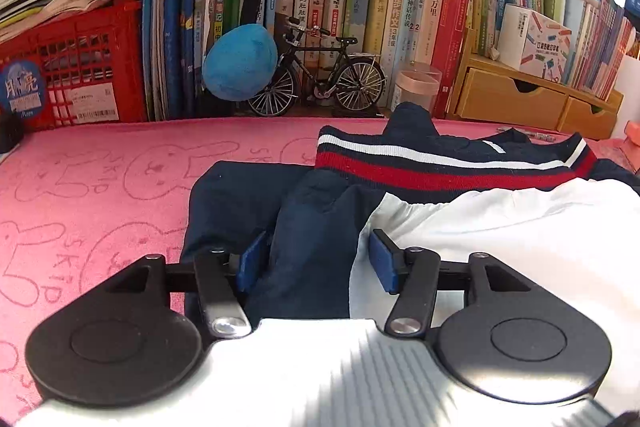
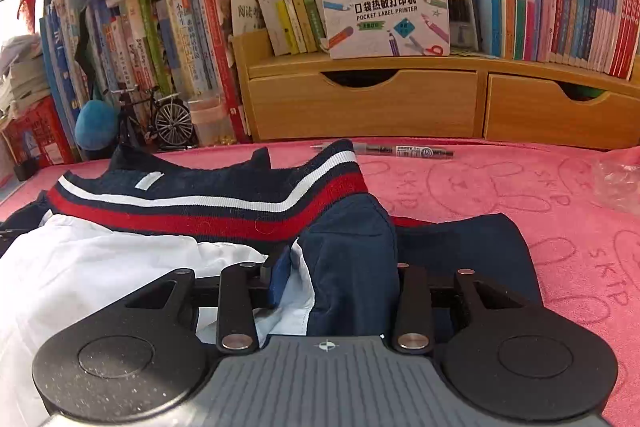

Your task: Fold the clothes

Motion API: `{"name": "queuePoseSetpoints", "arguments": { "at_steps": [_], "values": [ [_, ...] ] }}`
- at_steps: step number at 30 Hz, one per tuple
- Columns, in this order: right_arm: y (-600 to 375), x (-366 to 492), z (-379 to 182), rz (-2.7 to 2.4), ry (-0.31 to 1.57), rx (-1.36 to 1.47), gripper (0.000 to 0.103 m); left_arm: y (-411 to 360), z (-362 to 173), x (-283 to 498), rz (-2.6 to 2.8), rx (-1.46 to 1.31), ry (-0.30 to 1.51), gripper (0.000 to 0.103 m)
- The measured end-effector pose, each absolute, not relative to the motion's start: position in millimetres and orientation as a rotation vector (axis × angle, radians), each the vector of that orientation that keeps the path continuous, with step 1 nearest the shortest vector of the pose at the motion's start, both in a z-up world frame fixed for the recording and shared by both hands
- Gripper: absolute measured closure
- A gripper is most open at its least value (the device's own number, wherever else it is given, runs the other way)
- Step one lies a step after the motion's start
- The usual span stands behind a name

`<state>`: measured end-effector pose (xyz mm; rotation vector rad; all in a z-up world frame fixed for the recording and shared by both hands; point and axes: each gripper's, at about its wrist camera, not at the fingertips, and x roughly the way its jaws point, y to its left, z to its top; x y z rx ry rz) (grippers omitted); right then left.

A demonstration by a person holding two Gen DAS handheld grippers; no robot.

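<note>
Left wrist view: the left gripper [image 1: 318,259] stands with its jaws spread, and a raised navy fold of the jacket [image 1: 500,227] lies between the blue pads [image 1: 383,259] without being pressed by them; the fold runs straight ahead of the tool, away from the camera toward the striped collar band [image 1: 440,167]. The jacket lies on the pink towel [image 1: 100,187] that covers the desk, its white body extending toward the right edge of this view and bare towel to the left. Right wrist view: the right gripper [image 2: 336,283] is likewise spread, one blue pad visible against the white panel, the other hidden behind a navy fold that rises between the jaws; whether that hidden pad touches cloth cannot be told. Here the white body extends to the left and bare towel to the right, toward a pen [image 2: 400,149] near the towel's far edge. Each tool thus sits at its own side fold, the collar band running crosswise beyond both, so the coming fold probably turns on that far band.
</note>
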<state>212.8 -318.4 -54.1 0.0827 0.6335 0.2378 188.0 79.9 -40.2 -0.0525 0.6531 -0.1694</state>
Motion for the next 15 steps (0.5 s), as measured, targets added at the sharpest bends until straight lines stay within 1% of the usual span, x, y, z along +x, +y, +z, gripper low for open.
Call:
{"name": "queuePoseSetpoints", "arguments": {
  "at_steps": [2, 4, 5, 6, 7, 8, 9, 11, 15],
  "values": [
    [-319, 220, -55, 0.241, 0.653, 0.095, 0.052, 80, -40, 191, -0.161, -0.062, 0.661, 0.04],
    [-317, 221, -52, 0.233, 0.659, 0.074, 0.048, 76, -38, 188, -0.121, -0.018, 0.662, 0.028],
    [-317, 214, -45, 0.199, 0.652, 0.042, 0.038, 75, -35, 185, -0.095, 0.008, 0.661, 0.02],
    [-316, 206, -38, 0.163, 0.644, 0.008, 0.021, 73, -33, 182, -0.069, 0.035, 0.661, 0.019],
    [-315, 198, -31, 0.128, 0.636, -0.026, 0.013, 76, -27, 173, -0.061, 0.044, 0.656, 0.018],
    [-324, 180, -25, 0.143, 0.604, -0.026, 0.005, 83, -21, 159, -0.061, 0.034, 0.642, 0.014],
    [-334, 162, -18, 0.161, 0.57, -0.024, 0.0, 90, -15, 145, -0.061, 0.024, 0.627, 0.009],
    [-353, 125, -6, 0.197, 0.503, -0.02, 0.0, 107, -2, 108, -0.072, 0.003, 0.594, 0.001],
    [-407, 66, -11, 0.193, 0.532, 0.088, 0.0, 132, 12, 32, -0.043, -0.019, 0.524, 0.0]
  ]
}}
